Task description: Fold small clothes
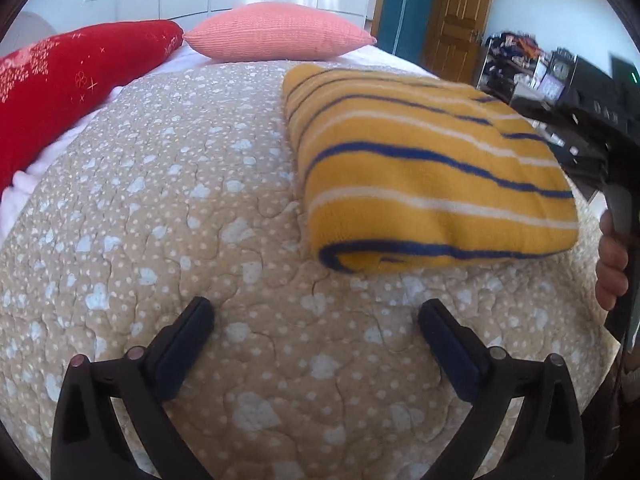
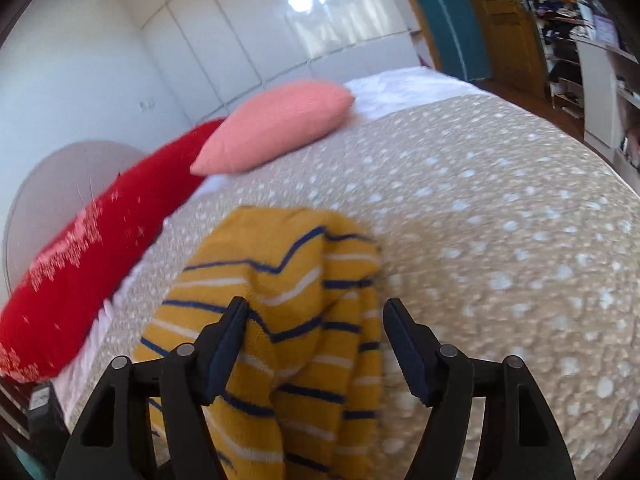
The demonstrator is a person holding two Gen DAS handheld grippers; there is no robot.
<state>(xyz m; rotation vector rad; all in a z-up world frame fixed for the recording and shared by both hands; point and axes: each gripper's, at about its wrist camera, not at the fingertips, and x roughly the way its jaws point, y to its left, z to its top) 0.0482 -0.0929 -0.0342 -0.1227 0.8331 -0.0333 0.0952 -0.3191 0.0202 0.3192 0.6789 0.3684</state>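
Observation:
A yellow knit garment with blue and white stripes [image 1: 424, 168] lies folded on the beige quilt [image 1: 180, 220], ahead and to the right of my left gripper [image 1: 316, 316], which is open and empty above the quilt. In the right wrist view the same garment [image 2: 288, 300] lies bunched under and between the fingers of my right gripper [image 2: 316, 312], which is open with its jaws apart and not closed on the cloth. The right gripper's handle and the hand holding it [image 1: 612, 264] show at the right edge of the left wrist view.
A red pillow [image 1: 68, 92] and a pink pillow [image 1: 276, 32] lie at the bed's head. A white wardrobe [image 2: 240, 32] stands behind them. A wooden door [image 1: 460, 12] and cluttered shelves [image 1: 532, 64] stand beyond the bed's far side.

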